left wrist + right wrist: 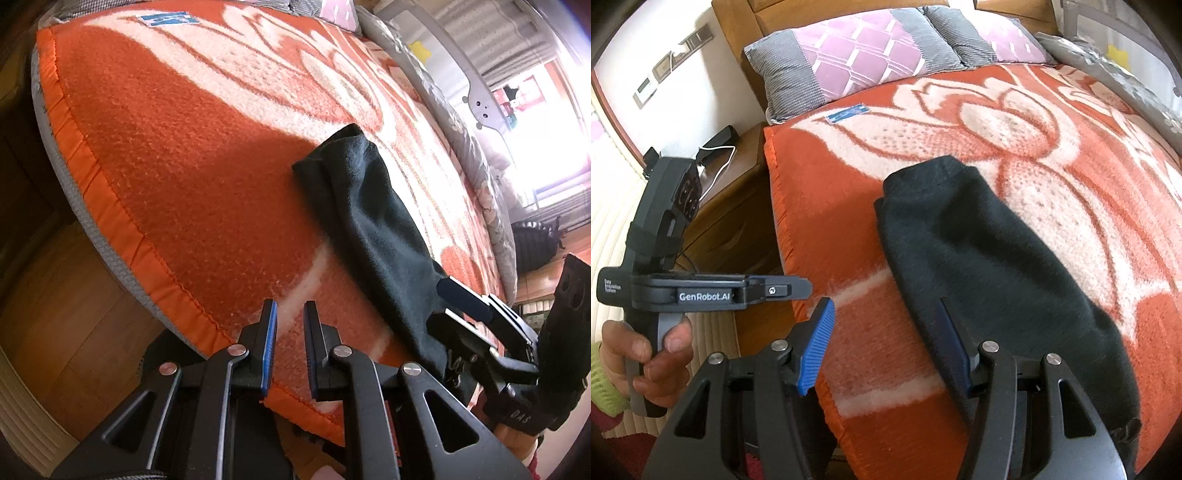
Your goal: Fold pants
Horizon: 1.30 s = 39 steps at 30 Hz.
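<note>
Bed [923, 122] with orange floral blanket [184, 155] fills both views. Dark pants [979, 251] lie folded on it, centre right. Right hand-held gripper [886, 339]: jaws wide, one finger over the pants, nothing gripped. Left hand-held gripper [290, 325], lower centre: jaws narrow, empty, above the blanket edge.

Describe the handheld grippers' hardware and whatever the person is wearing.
Both are black plastic two-finger units with silver pivot pins and ribbed blue pads. The left gripper carries white "GenRobot.AI" lettering, a small data-system label, a strapped upright module and a grey handle. The left hand emerges from a lime-green sleeve.
</note>
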Available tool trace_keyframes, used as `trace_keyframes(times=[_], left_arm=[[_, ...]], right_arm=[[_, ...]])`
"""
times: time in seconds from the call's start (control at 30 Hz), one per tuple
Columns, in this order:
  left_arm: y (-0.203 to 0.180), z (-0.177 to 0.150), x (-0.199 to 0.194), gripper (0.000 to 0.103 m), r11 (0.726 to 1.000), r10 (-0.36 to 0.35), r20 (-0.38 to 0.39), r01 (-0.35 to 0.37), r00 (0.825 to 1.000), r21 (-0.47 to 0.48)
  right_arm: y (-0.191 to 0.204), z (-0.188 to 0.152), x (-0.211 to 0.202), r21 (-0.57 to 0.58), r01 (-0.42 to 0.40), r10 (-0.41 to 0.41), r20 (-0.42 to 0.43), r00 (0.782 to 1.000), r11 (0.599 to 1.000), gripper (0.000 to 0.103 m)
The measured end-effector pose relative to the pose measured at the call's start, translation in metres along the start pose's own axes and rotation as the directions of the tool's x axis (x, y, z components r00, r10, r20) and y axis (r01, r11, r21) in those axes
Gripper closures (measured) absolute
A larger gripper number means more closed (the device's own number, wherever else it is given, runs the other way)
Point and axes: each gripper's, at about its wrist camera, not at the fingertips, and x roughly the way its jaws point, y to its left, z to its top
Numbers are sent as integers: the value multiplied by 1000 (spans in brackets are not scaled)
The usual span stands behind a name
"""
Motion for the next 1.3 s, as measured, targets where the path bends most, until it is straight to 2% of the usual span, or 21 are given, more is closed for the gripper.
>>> trace_keyframes(times=[0.43,0.9,1.3], left_arm=[[-5,6,4,91,1000,-10,1,10,1000,-9],[7,3,7,91,999,13,-5,-13,1000,-47],[19,4,12,91,996,22,-8,-22,1000,-85]], right_arm=[[-19,26,7,1,20,-20,-1,1000,1000,45],[1,37,25,-41,-35,34,-17,999,999,45],[-2,44,39,-38,-51,49,-39,998,998,45]])
